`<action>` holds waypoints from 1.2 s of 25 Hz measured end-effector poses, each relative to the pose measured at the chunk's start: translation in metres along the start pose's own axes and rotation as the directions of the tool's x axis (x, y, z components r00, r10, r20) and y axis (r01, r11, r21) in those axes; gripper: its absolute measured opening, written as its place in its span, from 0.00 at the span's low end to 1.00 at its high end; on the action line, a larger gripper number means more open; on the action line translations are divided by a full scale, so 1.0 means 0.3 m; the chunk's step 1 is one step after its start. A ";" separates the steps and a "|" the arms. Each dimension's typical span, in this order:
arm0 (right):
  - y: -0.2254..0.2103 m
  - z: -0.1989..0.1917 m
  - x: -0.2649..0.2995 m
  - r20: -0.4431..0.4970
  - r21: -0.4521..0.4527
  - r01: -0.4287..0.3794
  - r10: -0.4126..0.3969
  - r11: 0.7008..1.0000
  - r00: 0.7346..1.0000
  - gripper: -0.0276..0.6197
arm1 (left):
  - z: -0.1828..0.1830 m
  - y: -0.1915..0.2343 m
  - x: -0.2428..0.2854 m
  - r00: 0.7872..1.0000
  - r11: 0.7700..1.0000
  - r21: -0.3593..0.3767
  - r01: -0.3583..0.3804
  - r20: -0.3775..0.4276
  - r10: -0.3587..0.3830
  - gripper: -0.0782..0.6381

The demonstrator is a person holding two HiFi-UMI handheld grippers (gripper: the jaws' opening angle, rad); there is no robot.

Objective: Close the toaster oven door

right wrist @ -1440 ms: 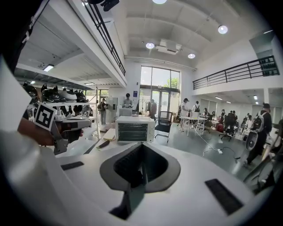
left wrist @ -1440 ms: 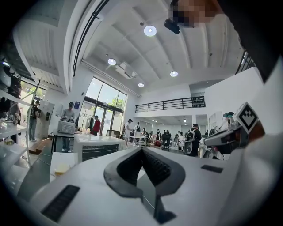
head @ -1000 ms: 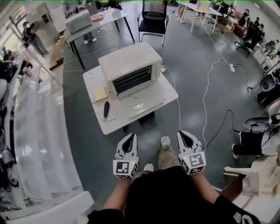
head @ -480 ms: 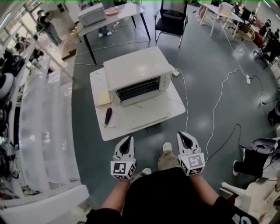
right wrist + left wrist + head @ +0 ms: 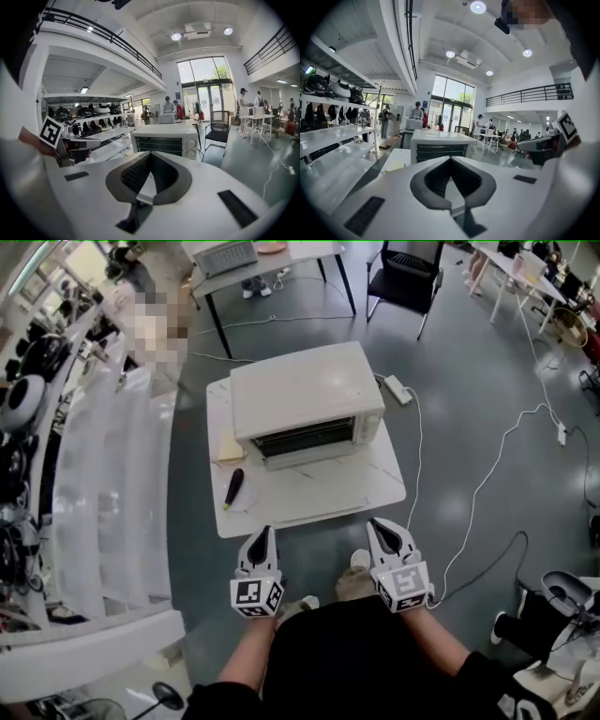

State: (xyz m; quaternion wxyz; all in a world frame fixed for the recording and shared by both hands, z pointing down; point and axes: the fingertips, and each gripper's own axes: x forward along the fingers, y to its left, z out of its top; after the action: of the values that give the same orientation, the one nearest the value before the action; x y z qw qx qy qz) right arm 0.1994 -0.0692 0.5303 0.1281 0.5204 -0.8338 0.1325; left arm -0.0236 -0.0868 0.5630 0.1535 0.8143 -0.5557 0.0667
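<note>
A cream toaster oven stands on a small white table ahead of me. Its front shows dark racks, and the door seems to lie folded down flat on the table in front of it. The oven also appears in the left gripper view, and in the right gripper view the oven shows its knobs on the right. My left gripper and right gripper hover side by side short of the table's near edge. Both are shut with nothing in them and touch nothing.
A yellow pad and a black-handled tool lie on the table left of the oven. A power strip and white cable run over the floor at right. White shelving lines the left. A chair stands beyond.
The view has moved closer to the table and squared up to the oven's front. Both grippers stay shut and side by side.
</note>
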 end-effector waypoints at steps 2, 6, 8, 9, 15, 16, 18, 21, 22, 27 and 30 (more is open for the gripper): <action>-0.009 0.015 0.045 0.002 -0.018 -0.052 0.052 0.998 0.999 0.08 | -0.001 0.000 0.019 0.999 0.999 0.006 -0.035 -0.004 0.035 0.13; -0.050 0.019 0.108 -0.018 -0.024 -0.116 0.116 0.993 0.993 0.08 | -0.021 0.017 0.044 0.994 0.994 0.001 -0.108 -0.017 0.108 0.13; -0.067 0.023 0.124 -0.027 -0.021 -0.132 0.132 0.991 0.991 0.08 | -0.055 0.031 0.047 0.990 0.990 -0.008 -0.138 -0.041 0.138 0.13; -0.071 0.026 0.133 -0.029 -0.022 -0.140 0.139 0.990 0.990 0.08 | -0.082 0.040 0.049 0.987 0.988 -0.017 -0.151 -0.061 0.150 0.13; -0.043 0.046 0.193 -0.018 -0.030 -0.145 0.145 0.989 0.989 0.08 | -0.228 0.104 0.078 0.975 0.983 -0.068 -0.169 -0.161 0.157 0.13; -0.036 0.046 0.198 -0.018 -0.022 -0.140 0.140 0.990 0.990 0.08 | -0.247 0.115 0.085 0.974 0.982 -0.082 -0.168 -0.167 0.153 0.13; -0.016 0.043 0.205 -0.023 -0.019 -0.141 0.140 0.990 0.990 0.08 | -0.283 0.142 0.090 0.972 0.978 -0.111 -0.175 -0.178 0.154 0.13; 0.006 0.048 0.226 -0.028 -0.043 -0.144 0.143 0.989 0.989 0.08 | -0.321 0.208 0.082 0.965 0.953 -0.200 -0.227 -0.176 0.193 0.13; 0.009 0.051 0.234 -0.032 -0.035 -0.143 0.142 0.989 0.989 0.08 | -0.329 0.233 0.081 0.962 0.944 -0.223 -0.245 -0.174 0.208 0.13; 0.044 0.045 0.267 -0.049 -0.026 -0.130 0.129 0.991 0.990 0.08 | -0.432 0.287 0.117 0.963 0.942 -0.262 -0.210 -0.220 0.153 0.13; 0.079 0.038 0.283 -0.068 -0.038 -0.124 0.122 0.992 0.990 0.08 | -0.487 0.291 0.149 0.972 0.940 -0.312 -0.139 -0.224 0.069 0.14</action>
State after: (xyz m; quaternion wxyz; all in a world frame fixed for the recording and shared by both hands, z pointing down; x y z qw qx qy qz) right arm 0.1411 -0.1340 0.5473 0.1577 0.4606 -0.8622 0.1396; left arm -0.0786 -0.1083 0.7287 0.3397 0.7356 -0.5822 0.0675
